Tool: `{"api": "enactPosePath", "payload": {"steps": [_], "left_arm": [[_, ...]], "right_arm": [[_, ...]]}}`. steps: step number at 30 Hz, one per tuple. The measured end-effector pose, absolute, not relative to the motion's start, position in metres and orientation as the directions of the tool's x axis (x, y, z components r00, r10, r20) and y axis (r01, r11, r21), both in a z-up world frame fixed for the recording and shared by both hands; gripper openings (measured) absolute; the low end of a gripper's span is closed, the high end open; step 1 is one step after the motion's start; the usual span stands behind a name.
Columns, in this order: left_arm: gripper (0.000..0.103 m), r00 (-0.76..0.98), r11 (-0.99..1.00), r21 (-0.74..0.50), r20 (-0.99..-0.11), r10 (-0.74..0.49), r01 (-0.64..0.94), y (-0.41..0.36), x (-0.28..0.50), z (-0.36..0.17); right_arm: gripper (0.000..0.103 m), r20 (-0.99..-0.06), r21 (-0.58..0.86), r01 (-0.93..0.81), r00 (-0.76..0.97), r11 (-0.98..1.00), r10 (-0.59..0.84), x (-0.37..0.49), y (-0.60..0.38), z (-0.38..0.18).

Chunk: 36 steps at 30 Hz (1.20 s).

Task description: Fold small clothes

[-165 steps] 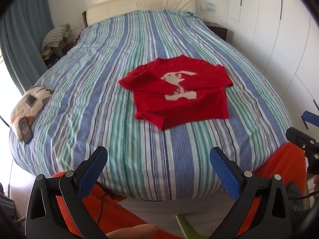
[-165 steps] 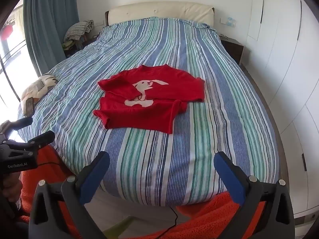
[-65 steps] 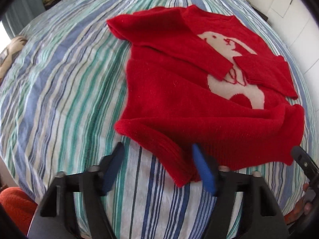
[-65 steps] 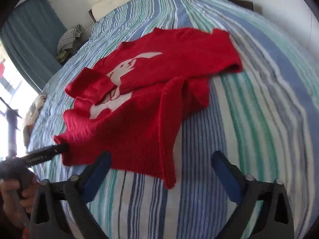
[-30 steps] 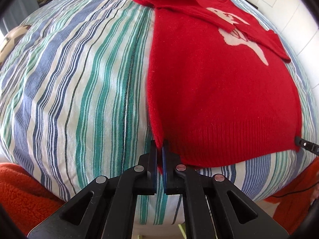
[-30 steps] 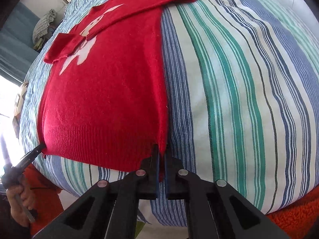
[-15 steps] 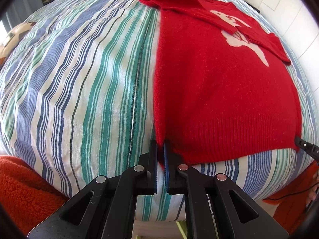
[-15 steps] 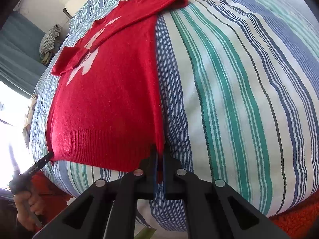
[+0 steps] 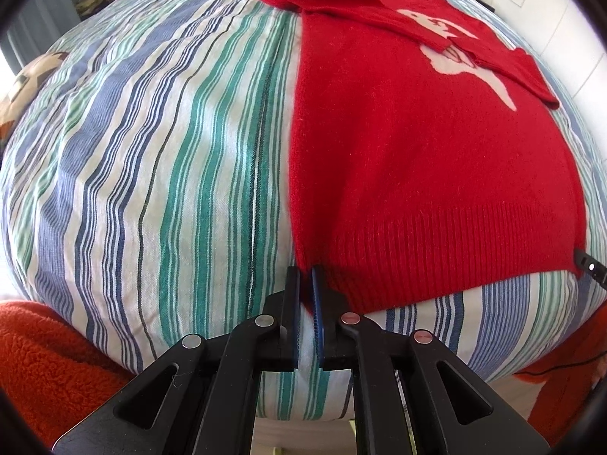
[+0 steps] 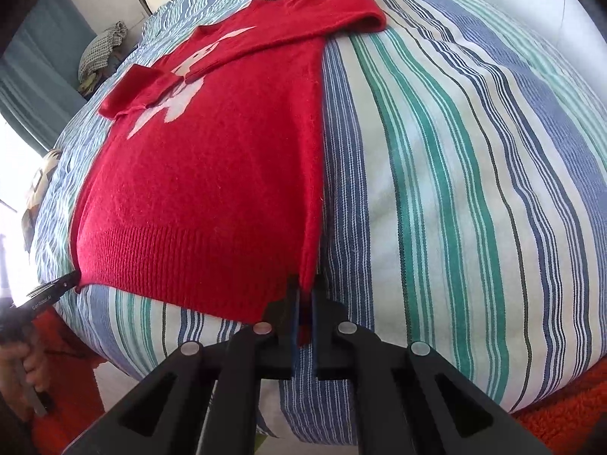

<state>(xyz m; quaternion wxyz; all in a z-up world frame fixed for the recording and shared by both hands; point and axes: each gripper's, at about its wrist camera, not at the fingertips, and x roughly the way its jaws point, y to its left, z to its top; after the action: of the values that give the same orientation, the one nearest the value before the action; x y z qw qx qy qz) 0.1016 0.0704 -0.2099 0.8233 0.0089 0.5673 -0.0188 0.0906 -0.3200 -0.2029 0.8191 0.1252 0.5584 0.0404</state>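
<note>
Sweater (image 9: 417,174) flat on bed (image 9: 170,189); L gripper (image 9: 306,278), R gripper (image 10: 305,290) clamp hem corners.

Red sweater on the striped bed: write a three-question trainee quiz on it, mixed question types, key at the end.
1. True or false: the sleeves of the red sweater are folded across its chest.
2. Which part does the right gripper pinch? A) collar B) a hem corner C) a cuff
3. Fill in: the sweater lies on a ____ bedcover.

Key
1. True; both cuffs lie over the white rabbit motif.
2. B; its jaws are shut on the hem corner, and the left gripper sits at the other hem corner.
3. Striped.
</note>
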Motion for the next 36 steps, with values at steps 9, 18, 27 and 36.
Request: {"api": "enactPosePath", "payload": {"steps": [9, 18, 27, 36], "left_arm": [[0.046, 0.317, 0.998, 0.055, -0.947, 0.048, 0.012, 0.071, 0.093, -0.196], [0.064, 0.487, 0.983, -0.016, -0.87, 0.076, -0.182, 0.124, 0.062, -0.145], [0.064, 0.495, 0.955, -0.036, -0.861, 0.119, -0.293, 0.151, 0.073, -0.165], [0.064, 0.468, 0.952, -0.027, -0.874, 0.126, -0.306, 0.152, 0.079, -0.171]], "right_arm": [[0.026, -0.912, 0.306, 0.123, 0.324, 0.944, 0.253, 0.079, -0.332, -0.19], [0.045, -0.892, -0.019, -0.069, 0.452, 0.997, 0.014, 0.135, -0.327, -0.091], [0.052, -0.877, -0.195, -0.553, 0.468, 0.81, 0.109, 0.271, -0.183, -0.149], [0.006, -0.775, 0.017, -0.151, 0.622, 0.988, 0.108, 0.305, -0.275, -0.123]]}}
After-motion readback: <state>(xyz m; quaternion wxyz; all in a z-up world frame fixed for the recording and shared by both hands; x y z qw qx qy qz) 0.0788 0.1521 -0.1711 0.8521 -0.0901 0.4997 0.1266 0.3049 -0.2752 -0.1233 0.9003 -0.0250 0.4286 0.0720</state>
